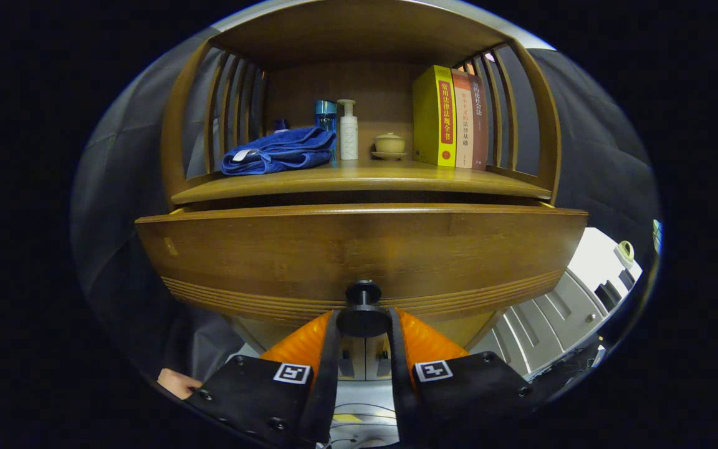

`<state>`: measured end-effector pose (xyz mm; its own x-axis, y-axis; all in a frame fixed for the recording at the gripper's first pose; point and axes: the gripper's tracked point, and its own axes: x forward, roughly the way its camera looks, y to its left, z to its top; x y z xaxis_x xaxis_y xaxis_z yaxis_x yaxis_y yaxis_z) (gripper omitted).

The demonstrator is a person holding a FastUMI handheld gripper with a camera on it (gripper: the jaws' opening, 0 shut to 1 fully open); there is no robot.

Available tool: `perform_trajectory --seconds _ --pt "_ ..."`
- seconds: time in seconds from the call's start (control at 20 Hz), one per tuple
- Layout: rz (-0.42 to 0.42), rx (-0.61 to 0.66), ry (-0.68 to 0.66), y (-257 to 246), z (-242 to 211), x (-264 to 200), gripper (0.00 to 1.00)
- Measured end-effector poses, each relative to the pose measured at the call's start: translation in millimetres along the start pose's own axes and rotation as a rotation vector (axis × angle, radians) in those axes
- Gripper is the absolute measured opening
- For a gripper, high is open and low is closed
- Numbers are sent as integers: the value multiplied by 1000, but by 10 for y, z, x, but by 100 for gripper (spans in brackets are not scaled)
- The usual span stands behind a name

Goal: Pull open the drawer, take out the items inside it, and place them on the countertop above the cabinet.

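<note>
low in the frame's centre, the orange-and-black claw (363,319) is clenched on the round black knob (363,313) of the brown wooden drawer (359,249), whose front juts slightly from the cabinet, below the bench (359,181) carrying a folded blue towel (278,153).

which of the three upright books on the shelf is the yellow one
The thick yellow book stands at the end of the row nearest the small lidded ceramic cup; the two beside it are brownish-red. The gripper jaws clamp the black round drawer knob.
</note>
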<state>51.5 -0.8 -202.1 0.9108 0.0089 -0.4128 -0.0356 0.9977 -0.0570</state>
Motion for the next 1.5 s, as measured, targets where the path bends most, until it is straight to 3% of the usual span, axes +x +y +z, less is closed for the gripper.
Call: perform_trajectory --seconds 0.75,1.5 --pt "1 -18 26 13 -336 -748 47" --pt "-3 17 50 34 -568 -933 50"
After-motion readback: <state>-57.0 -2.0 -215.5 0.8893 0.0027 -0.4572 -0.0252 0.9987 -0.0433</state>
